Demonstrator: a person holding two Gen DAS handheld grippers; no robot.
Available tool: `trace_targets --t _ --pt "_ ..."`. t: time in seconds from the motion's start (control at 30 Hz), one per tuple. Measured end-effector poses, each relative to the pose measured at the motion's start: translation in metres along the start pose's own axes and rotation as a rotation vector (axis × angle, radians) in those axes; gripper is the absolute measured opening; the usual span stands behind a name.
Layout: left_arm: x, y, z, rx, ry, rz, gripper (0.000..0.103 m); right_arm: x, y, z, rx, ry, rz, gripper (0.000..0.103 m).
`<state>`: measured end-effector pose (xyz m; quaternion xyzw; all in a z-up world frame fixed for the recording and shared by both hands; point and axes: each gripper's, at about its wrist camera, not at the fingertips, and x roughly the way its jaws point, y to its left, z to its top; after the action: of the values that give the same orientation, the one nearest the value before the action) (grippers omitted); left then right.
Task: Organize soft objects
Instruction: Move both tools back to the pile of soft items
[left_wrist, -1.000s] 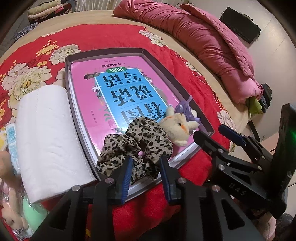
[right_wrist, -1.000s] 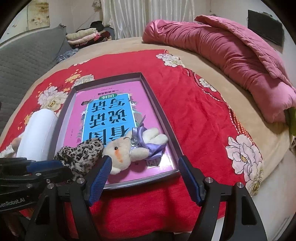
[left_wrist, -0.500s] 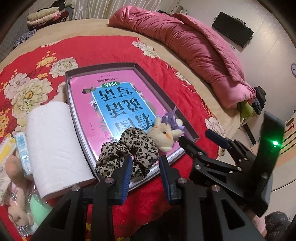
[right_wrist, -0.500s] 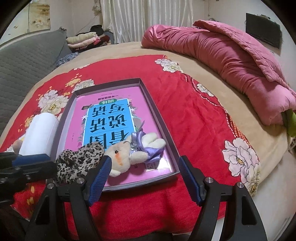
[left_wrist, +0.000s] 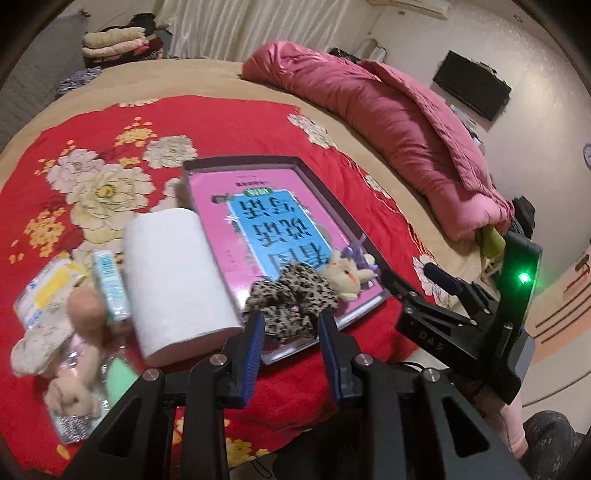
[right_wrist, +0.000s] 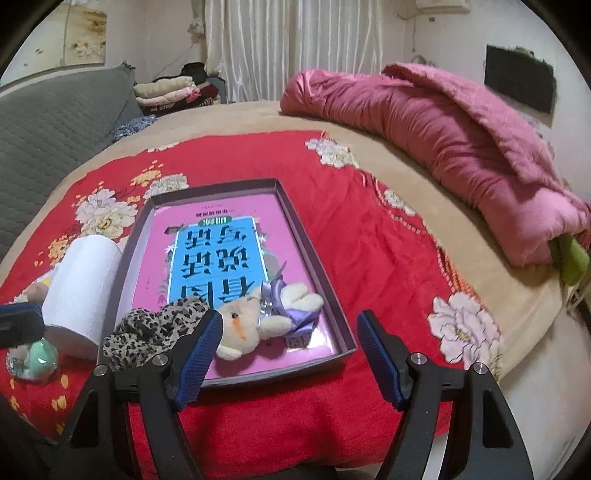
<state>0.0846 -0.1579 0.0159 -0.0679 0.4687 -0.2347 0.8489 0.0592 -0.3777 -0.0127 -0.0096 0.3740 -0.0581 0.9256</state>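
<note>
Both grippers hang low over the bed's near edge, aimed at the tray (right_wrist: 317, 273). The left gripper (left_wrist: 290, 350) is empty, jaws slightly parted; the right gripper (right_wrist: 290, 354) gapes wide, empty. Scrunchie (left_wrist: 291, 301) and plush bunny (right_wrist: 255, 319) lie touching in the tray's near end. A paper roll (left_wrist: 177, 273) lies beside the tray

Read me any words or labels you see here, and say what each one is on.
"DAS": right gripper, on its black body, seen from the left wrist.
"看图说话写话": book cover in the tray, large characters, upside down.
Small print on the book's green banner and the tissue packets: too blurred to read.
</note>
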Motion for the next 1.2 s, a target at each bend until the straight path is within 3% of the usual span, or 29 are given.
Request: trace_targets --t 0.23,0.3,0.5,0.77,0.9,1.2 --pt "-0.028 0.028 0.002 -0.055 -0.062 0.03 0.03 -0.031 0.021 0.027 -0.021 -0.071 0.052 0.076" --pt "-0.041 0.042 0.001 -0.076 -0.094 0.069 0.03 -0.045 0.033 0.037 -0.034 -0.107 0.086 0.076" --pt "-0.084 0.111 -0.009 -0.2 -0.161 0.179 0.03 -0.081 0.074 0.06 -0.074 -0.183 0.196 0.076" --pt "-0.125 0.196 -0.033 -0.341 -0.201 0.304 0.03 -0.096 0.144 0.057 -0.191 -0.167 0.324 0.077" --pt "-0.128 0.215 -0.045 -0.39 -0.199 0.299 0.03 -0.092 0.173 0.046 -0.237 -0.121 0.382 0.077" --pt "-0.104 0.214 -0.056 -0.383 -0.157 0.18 0.03 -0.073 0.216 0.014 -0.36 -0.019 0.422 0.077"
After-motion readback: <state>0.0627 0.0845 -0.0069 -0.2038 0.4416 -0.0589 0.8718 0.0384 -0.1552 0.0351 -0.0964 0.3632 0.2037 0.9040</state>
